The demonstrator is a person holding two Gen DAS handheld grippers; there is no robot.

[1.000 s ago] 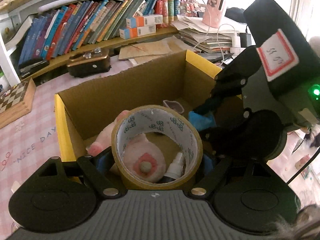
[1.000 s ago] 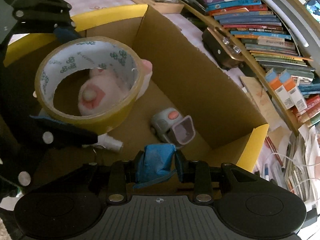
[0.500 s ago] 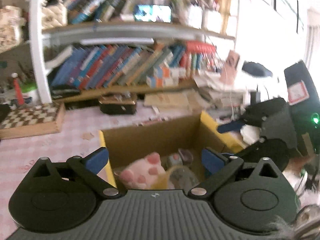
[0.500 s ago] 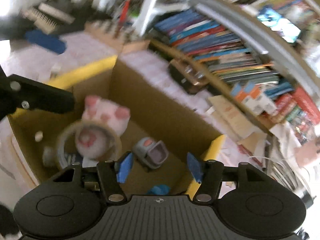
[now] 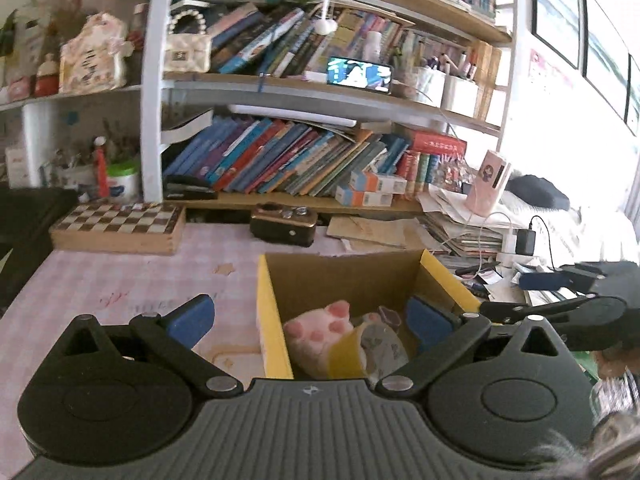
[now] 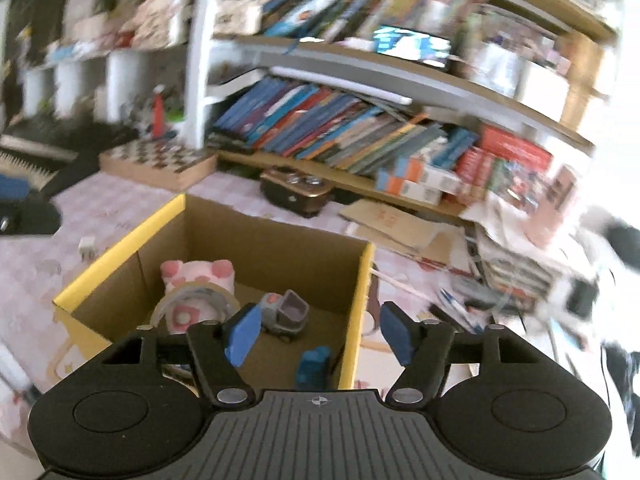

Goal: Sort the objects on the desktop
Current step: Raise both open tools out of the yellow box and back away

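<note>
A cardboard box with yellow flaps (image 5: 269,312) (image 6: 120,248) stands on the pink checked tablecloth. Inside lie a pink plush paw (image 5: 316,330) (image 6: 196,274), a roll of yellow tape (image 5: 360,350) (image 6: 192,300), a small grey toy (image 6: 284,310) and a blue object (image 6: 314,364). My left gripper (image 5: 308,320) is open and empty, raised above and in front of the box. My right gripper (image 6: 320,332) is open and empty, also above the box's near side. The right gripper shows at the right edge of the left wrist view (image 5: 568,292).
A chessboard box (image 5: 116,226) (image 6: 160,162) and a dark radio-like device (image 5: 284,226) (image 6: 296,192) sit behind the box. Bookshelves full of books (image 5: 288,164) line the back. Stacked papers, a charger and cables (image 5: 480,232) crowd the right.
Both grippers opened: the left let go of the tape roll and the right let go of the blue object, both now lying in the box. Both grippers have risen and pulled back.
</note>
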